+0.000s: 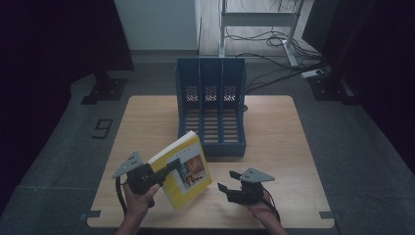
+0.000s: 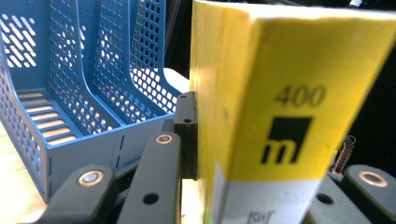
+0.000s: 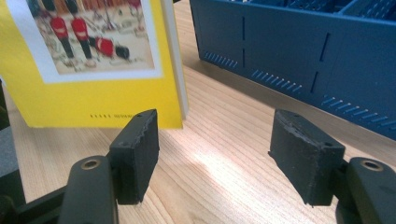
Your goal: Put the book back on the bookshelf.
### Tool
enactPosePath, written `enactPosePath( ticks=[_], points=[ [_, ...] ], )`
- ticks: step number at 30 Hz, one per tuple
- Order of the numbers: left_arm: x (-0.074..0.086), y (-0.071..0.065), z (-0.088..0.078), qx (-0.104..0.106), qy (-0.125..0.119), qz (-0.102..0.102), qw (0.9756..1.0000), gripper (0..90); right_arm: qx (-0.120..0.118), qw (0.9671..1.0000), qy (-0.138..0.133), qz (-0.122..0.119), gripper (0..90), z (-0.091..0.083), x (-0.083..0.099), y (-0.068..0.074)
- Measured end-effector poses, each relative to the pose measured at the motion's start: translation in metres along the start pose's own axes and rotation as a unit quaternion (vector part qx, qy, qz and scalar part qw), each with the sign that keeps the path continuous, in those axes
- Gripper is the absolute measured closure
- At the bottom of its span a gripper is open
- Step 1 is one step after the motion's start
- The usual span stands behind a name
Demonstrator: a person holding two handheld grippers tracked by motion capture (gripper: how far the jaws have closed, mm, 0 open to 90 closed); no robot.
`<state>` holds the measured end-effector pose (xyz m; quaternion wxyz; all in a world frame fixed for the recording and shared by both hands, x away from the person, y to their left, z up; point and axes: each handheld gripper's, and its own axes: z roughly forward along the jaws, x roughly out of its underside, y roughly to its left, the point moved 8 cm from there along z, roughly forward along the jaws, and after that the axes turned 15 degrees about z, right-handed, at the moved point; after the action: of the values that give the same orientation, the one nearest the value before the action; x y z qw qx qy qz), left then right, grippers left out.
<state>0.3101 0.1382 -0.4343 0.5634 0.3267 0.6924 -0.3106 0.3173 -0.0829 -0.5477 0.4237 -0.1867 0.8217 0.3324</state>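
Yellow book [image 1: 185, 169] sits clamped in the left tool [image 1: 169, 169], lifted and tilted above the near part of the counter [image 1: 274, 127], just in front of the blue file rack [image 1: 211, 105] and a little to its left in the high view. The left tool's jaws are closed onto the book's thickness; in the left gripper view one black pad presses flat against the cover while the yellow spine [image 2: 289, 93], printed with a number and a black square mark, rises upright between the jaws. The rack's three slotted compartments stand just behind and to the left of the book there [image 2: 70, 93]. A hand [image 1: 139, 198] holds that tool from the near edge of the counter.

The right tool [image 1: 226, 188] hovers low over the counter, in front of the rack's right-hand corner and just to the right of the book. Its two jaws stand well apart with nothing between them; the right gripper view shows bare wood [image 3: 210, 158] in the gap. Beyond its left jaw the book's lower corner [image 3: 93, 93] hangs close, showing a picture of red-coated figures on the cover. The rack's front wall [image 3: 289, 51] crosses the upper right of that view, resting on the counter.
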Motion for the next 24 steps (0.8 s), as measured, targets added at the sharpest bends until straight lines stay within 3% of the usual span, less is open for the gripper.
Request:
enactPosePath(
  ticks=[24],
  points=[
    [-0.013, 0.015, 0.003, -0.011, -0.001, -0.001, 0.9999, 75.4, 0.022, 0.9988, 0.041, 0.014, 32.4, 0.014, 0.018, -0.016]
  ],
)
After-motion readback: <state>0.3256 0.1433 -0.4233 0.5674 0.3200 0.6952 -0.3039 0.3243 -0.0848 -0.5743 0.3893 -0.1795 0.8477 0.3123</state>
